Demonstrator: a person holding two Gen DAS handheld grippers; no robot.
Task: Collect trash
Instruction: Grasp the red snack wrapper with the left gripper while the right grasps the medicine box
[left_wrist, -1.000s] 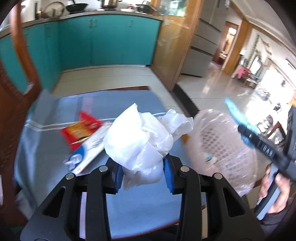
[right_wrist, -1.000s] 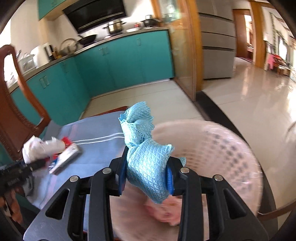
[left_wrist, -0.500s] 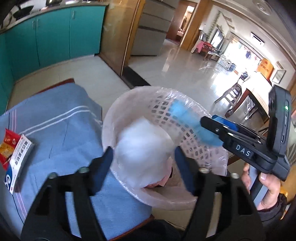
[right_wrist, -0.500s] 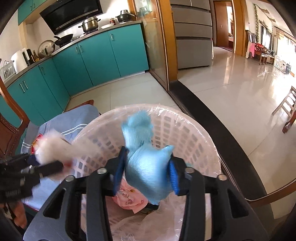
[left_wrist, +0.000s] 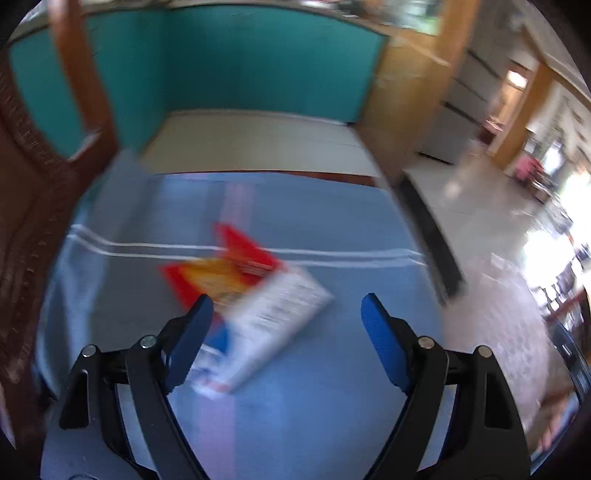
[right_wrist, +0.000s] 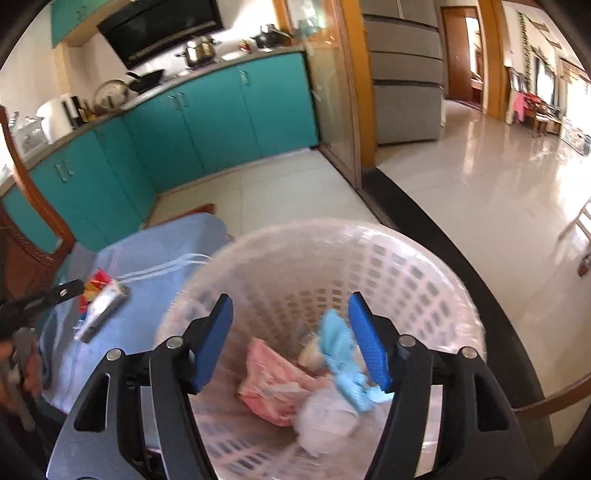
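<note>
1. Left gripper: jaws released and spread wide, having just been opening; nothing between the pads. It hangs over the blue tablecloth on the table. View is motion-blurred.
2. Trash left on the table, taken relative to the white stripe pair across the cloth: a red-and-yellow snack wrapper lies on the stripes; a white printed box lies on the near side of the stripes, touching the wrapper, one corner overlapping it.
3. The box shows between and beyond the left fingertips, its lower-left end behind the left blue pad. Whether the pad touches it cannot be told.
4. Right gripper: jaws released, having just been opening; no item pressed between the pads. It hangs over the mouth of the pale plastic mesh trash basket, which has a clear liner.
5. Inside the basket: blue quilted cloth loose below the right pad, white crumpled plastic bag at the bottom, pink wrapper beside both.
6. Basket stands just beside the table's edge.
</note>
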